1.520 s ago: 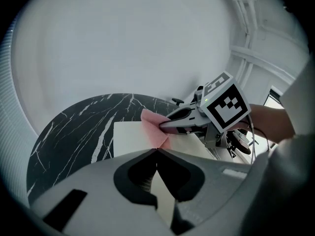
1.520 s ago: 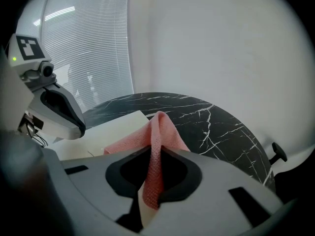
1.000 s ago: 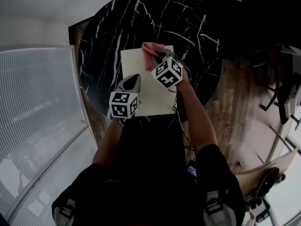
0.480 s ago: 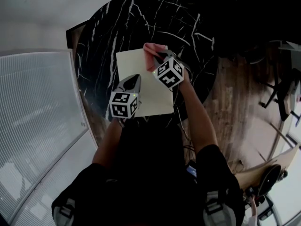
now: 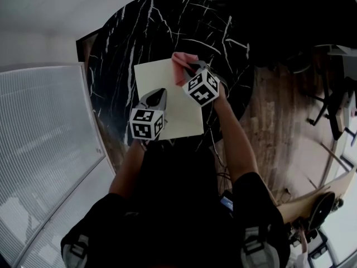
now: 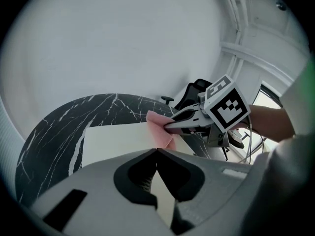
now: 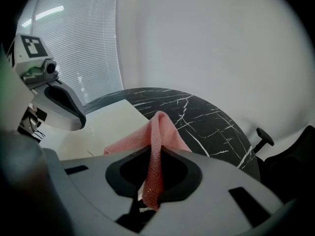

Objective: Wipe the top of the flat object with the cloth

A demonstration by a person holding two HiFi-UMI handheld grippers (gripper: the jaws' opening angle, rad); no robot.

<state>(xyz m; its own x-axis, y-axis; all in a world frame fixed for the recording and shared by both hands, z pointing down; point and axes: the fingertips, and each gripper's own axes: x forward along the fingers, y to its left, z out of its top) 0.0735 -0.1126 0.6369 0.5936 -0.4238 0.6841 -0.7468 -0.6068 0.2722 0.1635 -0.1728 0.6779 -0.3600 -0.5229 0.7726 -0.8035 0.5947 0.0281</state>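
A cream flat board [image 5: 162, 82] lies on the round black marble table [image 5: 122, 38]. A pink cloth [image 5: 181, 68] rests on the board's far right corner, and my right gripper [image 5: 188, 71] is shut on it; the cloth [image 7: 156, 146] runs pinched between the jaws in the right gripper view. My left gripper [image 5: 158, 95] is shut with nothing in it and sits over the board's near left part. In the left gripper view the board [image 6: 115, 141], the cloth [image 6: 160, 129] and the right gripper [image 6: 170, 127] lie ahead.
A ribbed white panel [image 5: 39, 144] stands at the left. Wooden floor [image 5: 279, 121] with chair legs [image 5: 334, 105] lies to the right of the table. Dark chairs [image 5: 290, 15] stand beyond the table's far right.
The board and both grippers sit slightly further left in the head view; the right gripper and cloth stay at the board's far right corner. The grips have not changed.
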